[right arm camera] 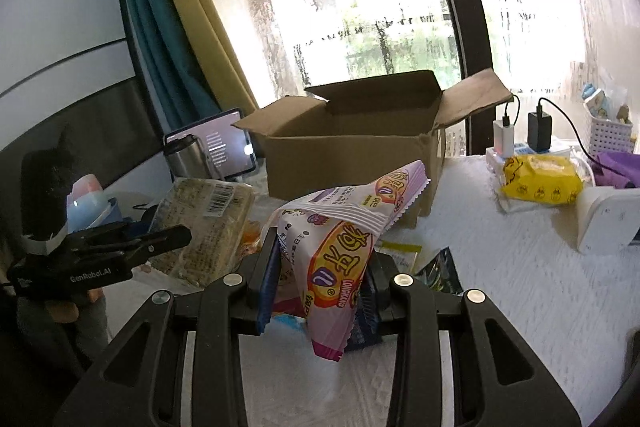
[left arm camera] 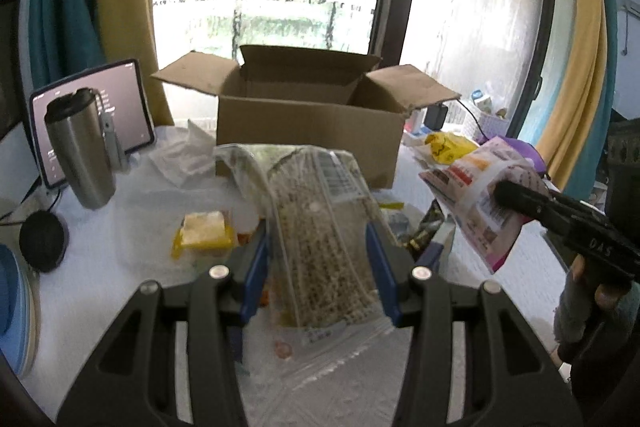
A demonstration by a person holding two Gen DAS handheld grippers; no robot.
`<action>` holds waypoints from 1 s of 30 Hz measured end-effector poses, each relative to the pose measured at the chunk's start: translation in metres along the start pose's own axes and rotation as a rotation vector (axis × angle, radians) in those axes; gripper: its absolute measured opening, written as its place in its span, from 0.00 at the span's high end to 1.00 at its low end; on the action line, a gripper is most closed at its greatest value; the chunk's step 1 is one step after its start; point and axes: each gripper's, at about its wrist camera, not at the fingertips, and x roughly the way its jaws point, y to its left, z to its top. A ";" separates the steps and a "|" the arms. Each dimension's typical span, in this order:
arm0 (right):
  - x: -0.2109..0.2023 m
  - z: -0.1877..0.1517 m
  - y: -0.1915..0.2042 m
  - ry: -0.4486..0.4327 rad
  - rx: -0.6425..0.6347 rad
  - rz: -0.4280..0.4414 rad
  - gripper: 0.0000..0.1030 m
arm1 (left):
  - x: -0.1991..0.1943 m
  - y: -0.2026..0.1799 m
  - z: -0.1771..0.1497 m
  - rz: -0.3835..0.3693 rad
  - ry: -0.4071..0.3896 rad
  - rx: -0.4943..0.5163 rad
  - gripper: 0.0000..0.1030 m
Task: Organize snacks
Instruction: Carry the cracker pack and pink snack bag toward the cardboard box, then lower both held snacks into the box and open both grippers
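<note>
Jaws of left gripper (left arm camera: 316, 259) are clamped on clear noodle bag (left arm camera: 320, 227); pink snack packet (right arm camera: 340, 251) is pinched by right gripper (right arm camera: 324, 291), both short of open cardboard box (left arm camera: 308, 131).

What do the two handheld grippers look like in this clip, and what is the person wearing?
Both are black linkage frames with silver pivot pins and blue finger pads. The left gripper bears white "GenRobot.AI" lettering; the right gripper has pale letters. A grey sleeve shows.

Pink snack bag (right arm camera: 344, 251) between right gripper (right arm camera: 324, 279) fingers, before open cardboard box (right arm camera: 352, 147)
</note>
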 end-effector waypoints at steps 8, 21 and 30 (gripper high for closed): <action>0.016 0.014 -0.007 -0.007 -0.015 -0.020 0.64 | 0.017 0.003 0.024 -0.016 -0.031 0.045 0.53; 0.048 0.048 -0.016 -0.015 -0.028 -0.049 0.64 | 0.055 0.026 0.073 -0.066 -0.061 0.035 0.53; 0.078 0.081 -0.027 -0.036 -0.007 -0.069 0.64 | 0.090 0.042 0.107 -0.125 -0.037 -0.003 0.53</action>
